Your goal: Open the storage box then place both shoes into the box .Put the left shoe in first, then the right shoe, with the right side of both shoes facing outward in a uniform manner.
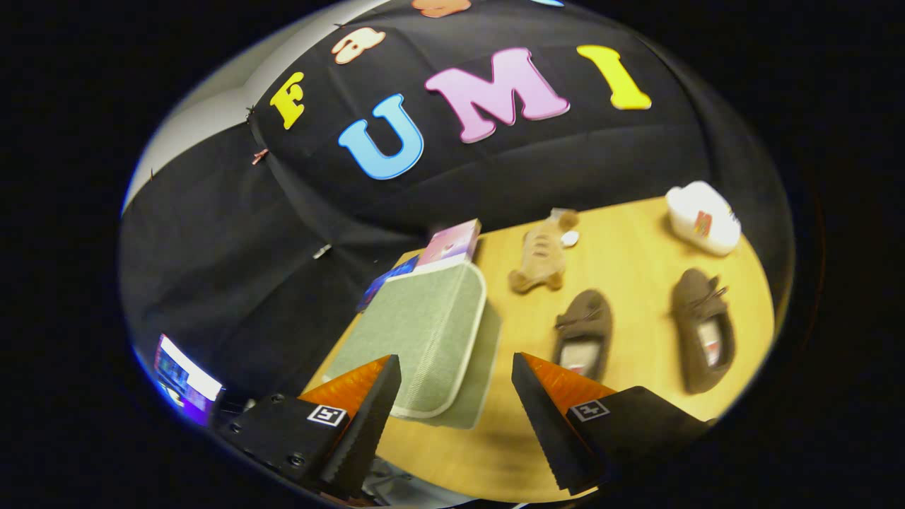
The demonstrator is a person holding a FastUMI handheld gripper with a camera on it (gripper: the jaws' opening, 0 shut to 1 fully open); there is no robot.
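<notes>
Storage box (424, 332): closed, seen just ahead of the gripper (456, 396), slightly left.
Gripper fingers: held apart, nothing gripped.
Shoes (583, 332): laid right of box.

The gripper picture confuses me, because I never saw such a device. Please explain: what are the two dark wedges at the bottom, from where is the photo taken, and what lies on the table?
The two wedges are the fingers of a hand-held gripper; a person carries it, no robot arm. The camera rides on the gripper and looks forward along the fingers. They stand open and hold nothing. Just ahead of them, on a wooden table, sits a closed green storage box. Beyond the right finger lie two brown shoes. Farther back are a plush toy and a white container. Behind the box stand some books.
</notes>
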